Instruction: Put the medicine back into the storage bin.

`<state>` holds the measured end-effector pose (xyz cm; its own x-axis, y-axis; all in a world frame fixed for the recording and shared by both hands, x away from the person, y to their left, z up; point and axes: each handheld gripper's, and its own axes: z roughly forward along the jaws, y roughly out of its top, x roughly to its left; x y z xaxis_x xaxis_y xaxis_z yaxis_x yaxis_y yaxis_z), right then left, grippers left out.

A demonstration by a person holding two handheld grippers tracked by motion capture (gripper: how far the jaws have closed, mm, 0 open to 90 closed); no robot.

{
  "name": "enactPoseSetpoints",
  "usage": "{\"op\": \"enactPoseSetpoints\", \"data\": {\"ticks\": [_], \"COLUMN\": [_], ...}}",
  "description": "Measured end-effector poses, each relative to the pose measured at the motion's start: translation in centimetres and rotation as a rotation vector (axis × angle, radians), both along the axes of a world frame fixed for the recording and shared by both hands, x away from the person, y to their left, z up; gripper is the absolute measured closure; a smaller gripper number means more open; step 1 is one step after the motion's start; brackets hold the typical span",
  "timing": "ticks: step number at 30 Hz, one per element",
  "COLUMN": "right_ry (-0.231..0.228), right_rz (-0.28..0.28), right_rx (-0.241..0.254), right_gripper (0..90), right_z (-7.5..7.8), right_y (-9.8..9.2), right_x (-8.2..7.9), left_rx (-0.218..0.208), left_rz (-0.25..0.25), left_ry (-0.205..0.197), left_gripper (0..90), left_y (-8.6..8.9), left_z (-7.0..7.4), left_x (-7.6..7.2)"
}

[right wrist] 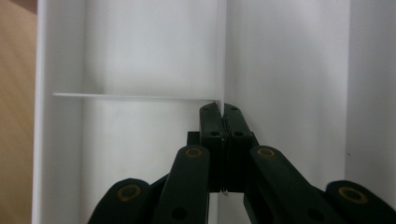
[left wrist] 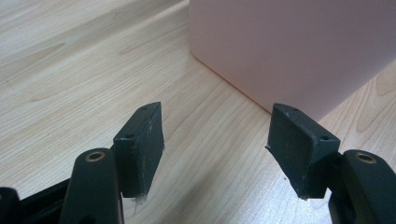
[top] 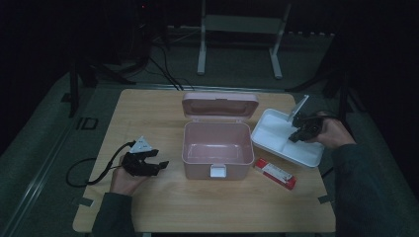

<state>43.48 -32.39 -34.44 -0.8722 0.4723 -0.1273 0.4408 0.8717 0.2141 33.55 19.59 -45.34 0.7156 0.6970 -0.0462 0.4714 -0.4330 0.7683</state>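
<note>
An open pink box stands mid-table with its lid leaning back; it looks empty. At the table's right edge lies a white divided tray. My right gripper reaches into it from the right. In the right gripper view its jaws are shut, and the tray's thin upright divider runs straight in between the pads. My left gripper rests in a hand left of the box. It stands open with nothing between its pads, aimed at the pink box wall.
A red and white packet lies on the wooden table between the box and the tray's front. A cable loops off the left gripper. Metal stand legs rise beyond the far edge.
</note>
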Motion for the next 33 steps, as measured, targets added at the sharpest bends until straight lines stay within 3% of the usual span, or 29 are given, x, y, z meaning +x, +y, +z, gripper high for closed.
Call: {"op": "enactPoseSetpoints", "data": {"ticks": [19, 23, 33], "right_ry": [0.032, 0.028, 0.018], "right_rz": [-0.035, -0.034, -0.062], "right_rx": [-0.023, -0.061, -0.058], "right_gripper": [89.4, 89.4, 87.6], "right_z": [-7.0, -8.1, -9.3], "right_y": [0.6, 0.8, 0.8], "right_x": [3.0, 3.3, 3.7], "left_rx": [-0.001, -0.003, -0.004], "left_rz": [-0.003, -0.001, -0.001], "left_ry": [0.000, -0.002, -0.006], "left_gripper": [35.6, 35.6, 35.6], "left_y": [0.0, 0.0, 0.1], "left_z": [0.1, 0.1, 0.1], "left_x": [-0.1, -0.1, -0.1]}}
